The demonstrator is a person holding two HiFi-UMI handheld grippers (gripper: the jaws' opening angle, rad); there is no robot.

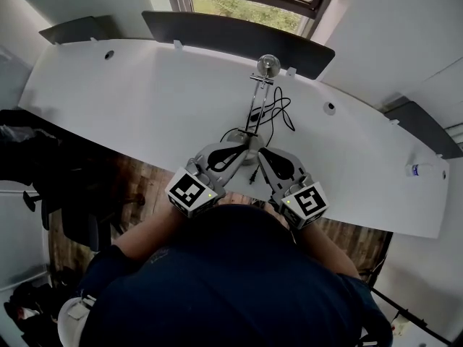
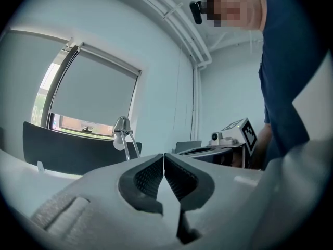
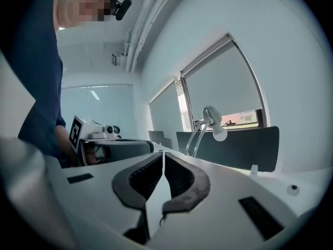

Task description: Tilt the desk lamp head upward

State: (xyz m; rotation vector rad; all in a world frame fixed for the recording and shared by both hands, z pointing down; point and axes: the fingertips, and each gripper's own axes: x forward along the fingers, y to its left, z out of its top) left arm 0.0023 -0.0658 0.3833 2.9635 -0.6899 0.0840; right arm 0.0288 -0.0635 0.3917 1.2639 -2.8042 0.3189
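A chrome desk lamp stands near the middle of the white desk. Its round head is on a thin double arm, and its base is mostly hidden behind my grippers. My left gripper and right gripper rest side by side at the desk's near edge, just in front of the base and apart from the head. Both are shut with nothing between the pads. In the left gripper view the lamp head rises beyond the shut left gripper. From the right gripper, the lamp head and its white bulb point downward.
A black cable loops on the desk right of the lamp arm. A dark partition panel runs along the far edge under the window. A small bottle lies at the far right. A dark chair stands on the floor at left.
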